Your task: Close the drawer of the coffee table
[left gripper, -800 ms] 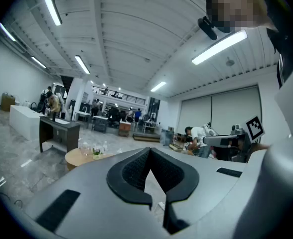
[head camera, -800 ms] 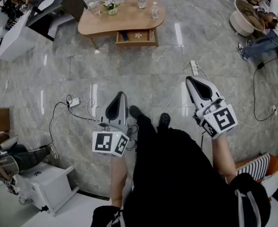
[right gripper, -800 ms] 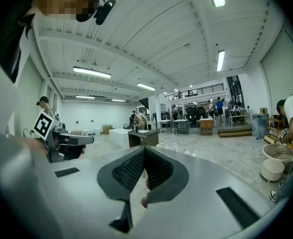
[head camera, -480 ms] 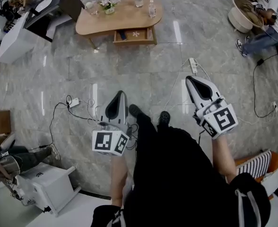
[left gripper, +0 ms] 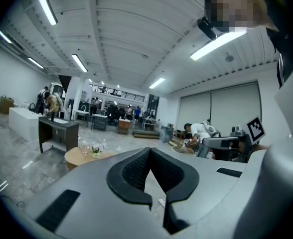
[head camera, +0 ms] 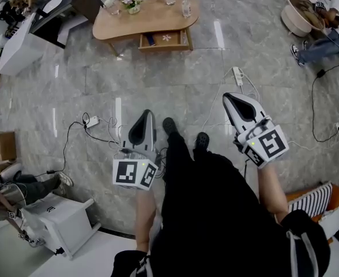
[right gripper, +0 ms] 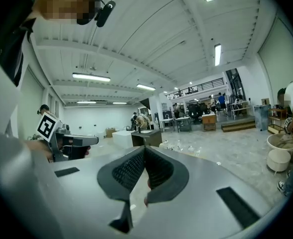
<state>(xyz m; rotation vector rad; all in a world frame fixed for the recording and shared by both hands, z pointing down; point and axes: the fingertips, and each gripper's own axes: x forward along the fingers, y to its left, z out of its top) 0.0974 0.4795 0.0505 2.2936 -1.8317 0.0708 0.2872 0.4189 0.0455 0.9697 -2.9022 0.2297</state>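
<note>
Coffee table [head camera: 146, 19]: rounded, elongated wooden top on thin legs, standing at the far end of the floor [head camera: 175, 85]. The top carries clear bottles and a small flower pot.

Drawer [head camera: 162, 39]: wooden, box-shaped, pulled out from under the table's near edge and standing open. Small items lie inside; what they are cannot be told.

Floor: glossy grey stone tiles with lamp reflections. A white power strip [head camera: 237, 77] and loose cables lie on it between the table and the person.

Left gripper [head camera: 147, 115]: smooth grey shell with black ribbed pads, marker cube at the rear. It is held roughly level in front of the body on a bare forearm, pointing towards the table. Its own view shows the jaws closed tip to tip with nothing between them.

Right gripper [head camera: 228, 98]: same build, held level and a little further out, angled slightly inward. The jaws are together at the tips and empty.

Both grippers are well apart from the drawer, touching nothing.
</note>
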